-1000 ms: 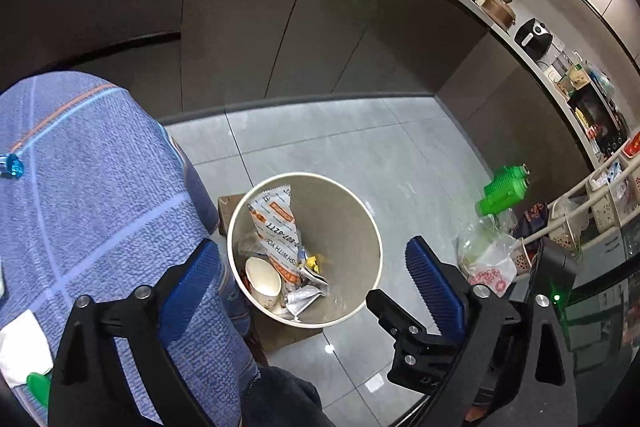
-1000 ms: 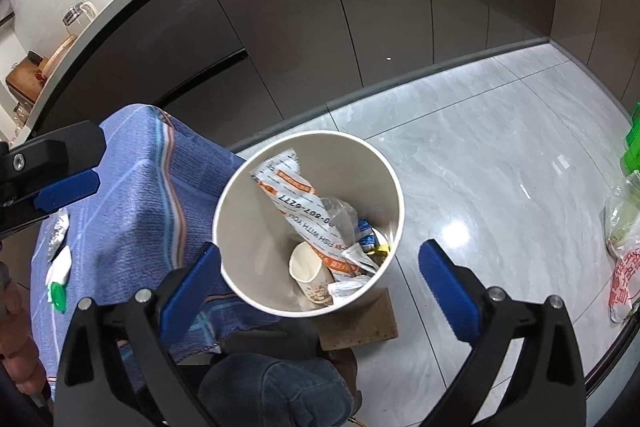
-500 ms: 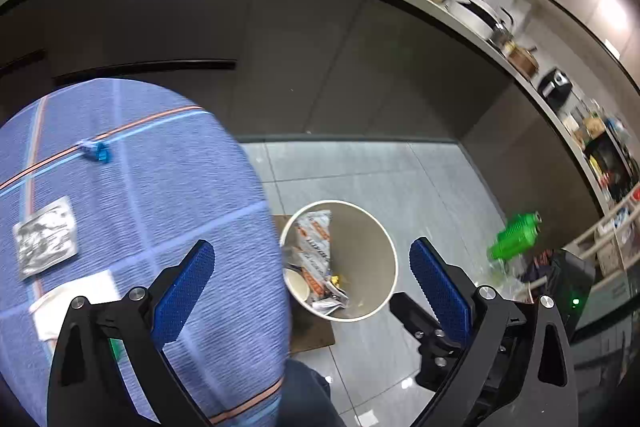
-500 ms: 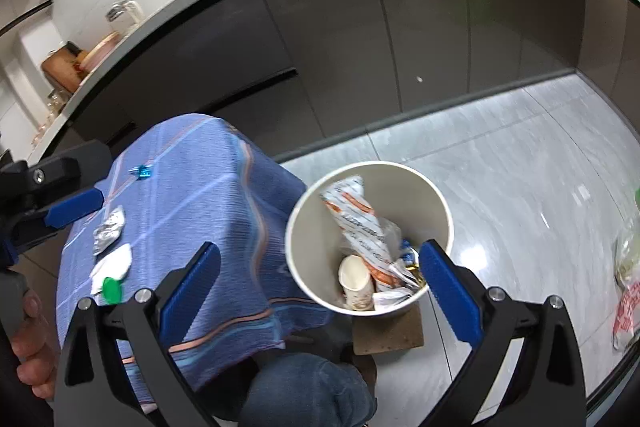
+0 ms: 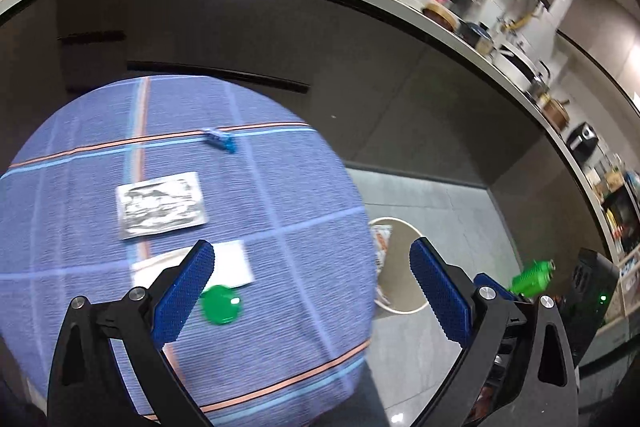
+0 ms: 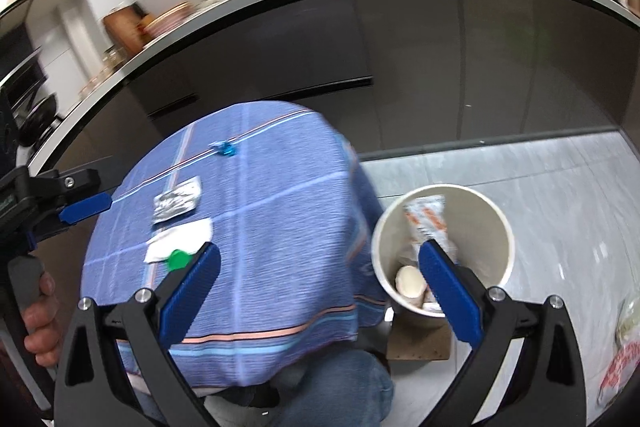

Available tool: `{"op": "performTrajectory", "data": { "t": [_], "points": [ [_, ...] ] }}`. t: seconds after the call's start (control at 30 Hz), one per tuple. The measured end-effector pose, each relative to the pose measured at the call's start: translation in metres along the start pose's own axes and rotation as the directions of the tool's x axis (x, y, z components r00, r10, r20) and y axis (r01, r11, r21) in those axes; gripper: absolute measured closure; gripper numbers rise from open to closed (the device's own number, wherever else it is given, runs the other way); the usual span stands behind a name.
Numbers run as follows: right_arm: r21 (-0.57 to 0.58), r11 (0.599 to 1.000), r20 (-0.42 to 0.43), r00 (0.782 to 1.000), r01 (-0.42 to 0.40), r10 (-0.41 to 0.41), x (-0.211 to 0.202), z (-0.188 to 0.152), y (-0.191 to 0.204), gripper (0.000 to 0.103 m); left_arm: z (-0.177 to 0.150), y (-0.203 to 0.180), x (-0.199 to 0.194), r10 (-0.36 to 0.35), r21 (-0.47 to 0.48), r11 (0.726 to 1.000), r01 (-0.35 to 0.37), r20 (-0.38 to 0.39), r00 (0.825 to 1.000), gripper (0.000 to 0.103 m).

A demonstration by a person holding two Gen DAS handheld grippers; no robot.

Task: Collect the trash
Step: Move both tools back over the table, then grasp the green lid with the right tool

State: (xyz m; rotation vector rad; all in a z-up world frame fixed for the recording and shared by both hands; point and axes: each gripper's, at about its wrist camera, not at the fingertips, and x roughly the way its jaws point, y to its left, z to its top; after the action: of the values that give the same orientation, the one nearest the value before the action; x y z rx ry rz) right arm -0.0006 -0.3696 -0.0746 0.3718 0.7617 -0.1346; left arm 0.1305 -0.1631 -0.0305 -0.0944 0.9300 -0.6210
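Seemingly, green cap (image 5: 221,303) lies just beside left gripper's (image 5: 312,291) spread jaws.

The tablecloth (image 5: 280,211) is blue with orange and pale-blue stripes (a wide check). On it: a green cap (image 5: 221,304), silver wrapper (image 5: 160,205), white napkin (image 5: 234,263). Cream bin (image 6: 496,223).

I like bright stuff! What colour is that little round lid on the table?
Green. The small round plastic lid shows best in the left wrist view.
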Motion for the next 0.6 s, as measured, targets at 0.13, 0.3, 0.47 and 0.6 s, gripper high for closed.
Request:
{"op": "performTrajectory", "data": {
  "t": [0.13, 0.3, 0.47, 0.6],
  "points": [
    [-0.059, 0.997, -0.03, 0.998, -0.052, 0.05, 0.006, -0.004, 0.031, 0.004, -0.006, 0.034, -0.015, 0.032, -0.036, 0.999, -0.031, 0.012, 0.999, 0.009],
    [-0.159, 0.979, -0.088, 0.989, -0.129, 0.117, 0.013, -0.013, 0.074, 0.004, -0.014, 0.074, -0.027, 0.049, -0.083, 0.995, -0.049, 0.004, 0.999, 0.009],
    [-0.227, 0.957, -0.137, 0.979, -0.179, 0.151, 0.022, -0.022, 0.112, 0.004, -0.023, 0.096, -0.034, 0.072, -0.064, 0.995, -0.072, 0.001, 0.997, 0.009],
    [-0.225, 0.953, -0.168, 0.971, -0.205, 0.17, 0.034, -0.025, 0.126, 0.008, -0.029, 0.112, -0.036, 0.078, -0.038, 0.996, -0.078, -0.003, 0.997, 0.009]
  ]
}}
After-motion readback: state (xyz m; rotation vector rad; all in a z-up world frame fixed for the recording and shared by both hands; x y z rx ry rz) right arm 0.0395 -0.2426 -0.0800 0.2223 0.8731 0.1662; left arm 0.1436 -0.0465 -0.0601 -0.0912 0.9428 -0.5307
